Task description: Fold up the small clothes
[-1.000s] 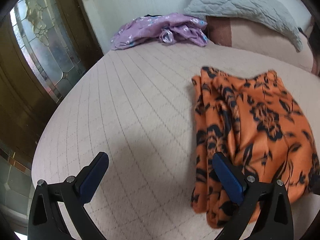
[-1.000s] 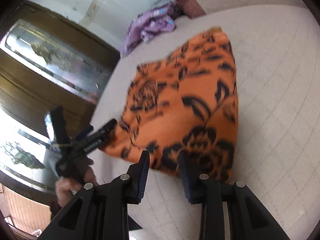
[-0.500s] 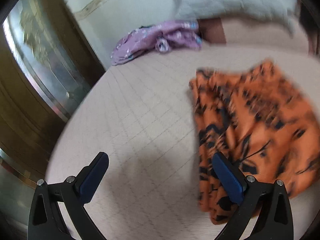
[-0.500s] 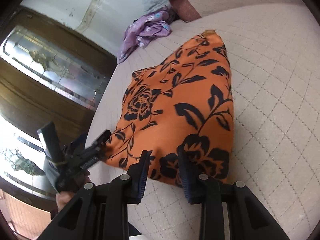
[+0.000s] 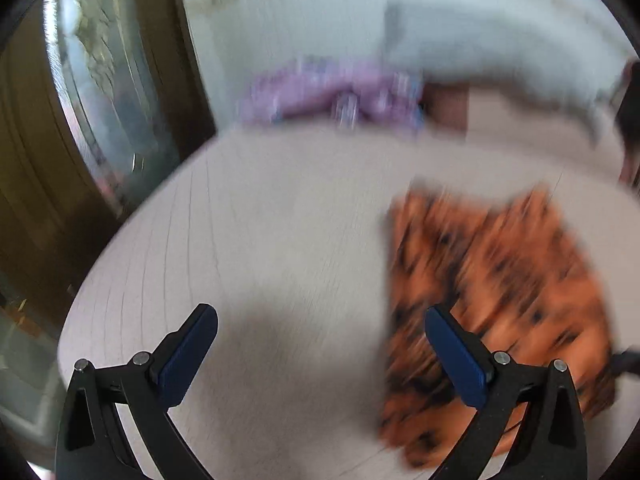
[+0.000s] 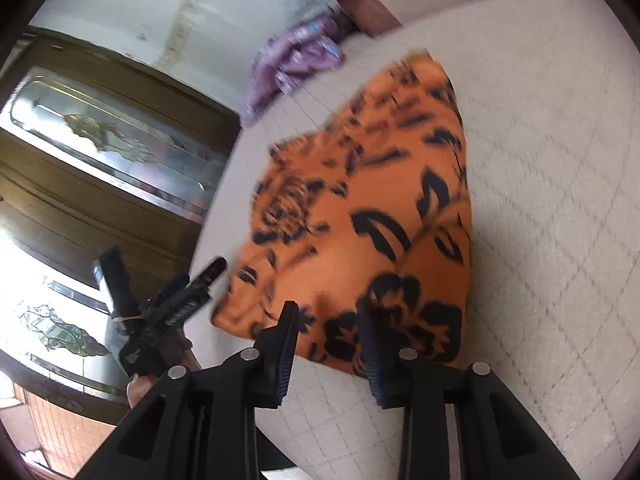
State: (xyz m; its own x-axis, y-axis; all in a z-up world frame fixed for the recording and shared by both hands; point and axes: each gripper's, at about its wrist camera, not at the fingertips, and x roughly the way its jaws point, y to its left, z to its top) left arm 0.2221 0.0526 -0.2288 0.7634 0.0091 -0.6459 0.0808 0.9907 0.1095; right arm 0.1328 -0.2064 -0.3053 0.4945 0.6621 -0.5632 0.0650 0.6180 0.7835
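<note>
The orange cloth (image 6: 360,220), folded flat, lies on the bed (image 6: 560,160). The left gripper (image 5: 320,348) hangs just left of the cloth's near edge with its fingers (image 5: 188,352) spread wide and nothing between them. The right gripper (image 6: 326,344) sits at the cloth's near edge; its fingers (image 6: 284,344) stand a little apart, with no fabric pinched between them. Beyond the cloth, a purple garment (image 6: 292,64) lies crumpled near the wall (image 6: 160,8).
</note>
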